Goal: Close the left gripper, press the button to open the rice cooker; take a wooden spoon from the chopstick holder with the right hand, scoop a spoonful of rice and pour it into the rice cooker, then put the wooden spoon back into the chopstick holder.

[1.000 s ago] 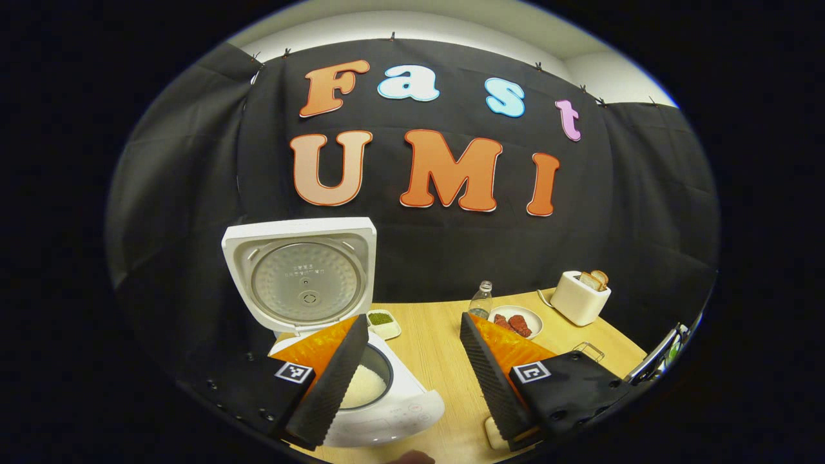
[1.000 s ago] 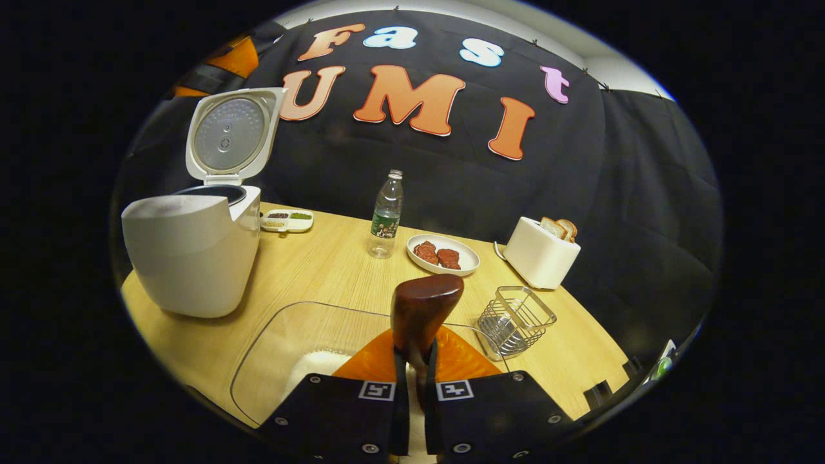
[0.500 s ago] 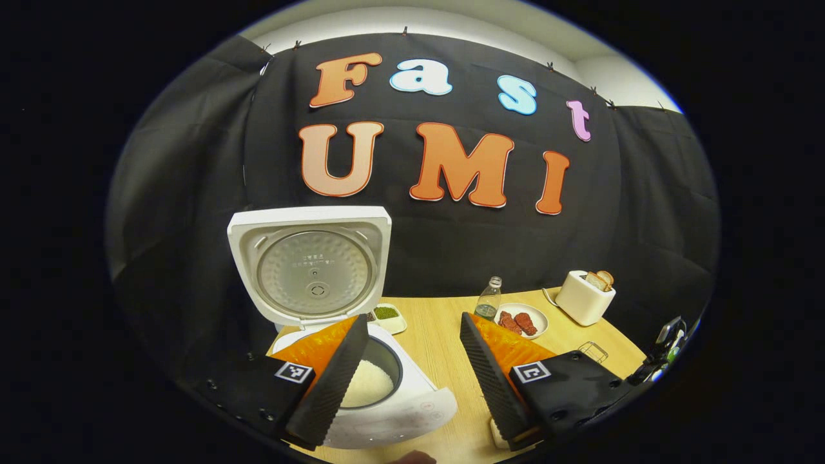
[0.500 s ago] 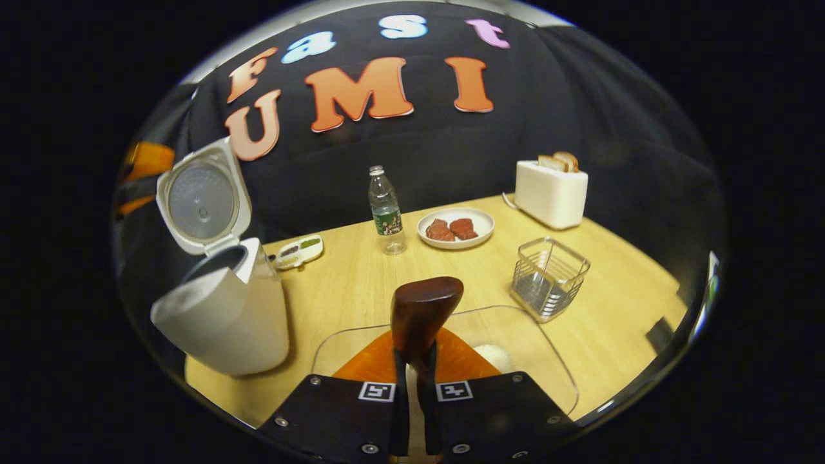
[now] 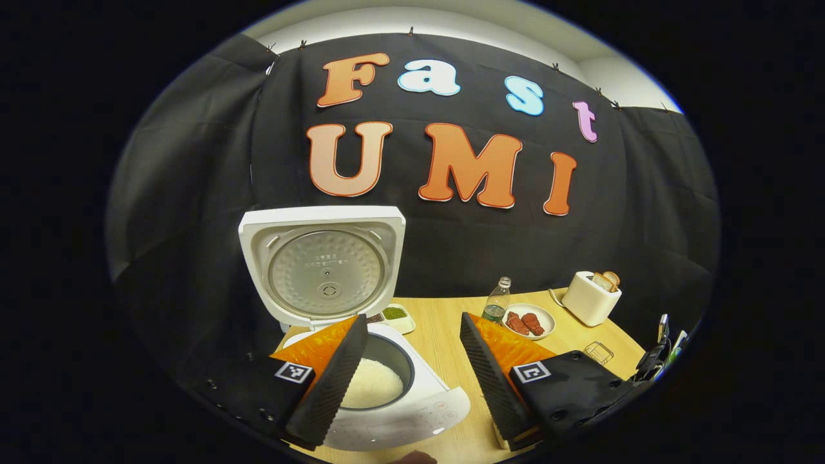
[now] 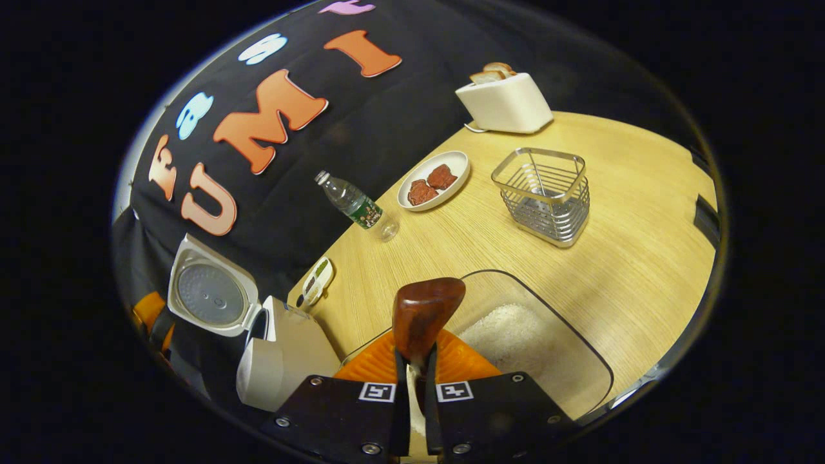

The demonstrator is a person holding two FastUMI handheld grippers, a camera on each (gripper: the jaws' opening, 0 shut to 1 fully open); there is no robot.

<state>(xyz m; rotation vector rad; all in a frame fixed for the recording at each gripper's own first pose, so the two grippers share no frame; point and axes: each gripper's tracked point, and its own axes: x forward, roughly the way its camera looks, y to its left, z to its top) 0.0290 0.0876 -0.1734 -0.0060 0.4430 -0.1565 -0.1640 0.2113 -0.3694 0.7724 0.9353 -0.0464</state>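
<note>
The white rice cooker (image 5: 393,412) stands with its lid (image 5: 322,267) up and white rice showing in its pot (image 5: 374,383). My left gripper (image 5: 412,386) hangs just above it, open, nothing between its fingers. In the right gripper view the cooker (image 6: 283,361) lies at the lower left. My right gripper (image 6: 414,393) is shut on the dark wooden spoon (image 6: 422,316), whose bowl stands up over a clear container of rice (image 6: 515,335). The wire chopstick holder (image 6: 543,193) sits beyond the container, apart from the spoon.
On the wooden table (image 6: 631,212) are a water bottle (image 6: 354,205), a plate of meat (image 6: 433,180), a white toaster with bread (image 6: 506,100) and a small condiment dish (image 6: 318,278). The table edge runs along the right side.
The right gripper has rolled strongly, tilting its view clockwise, and now sits over the rice heap in the container with the spoon still held. The left gripper has drifted slightly over the cooker.
</note>
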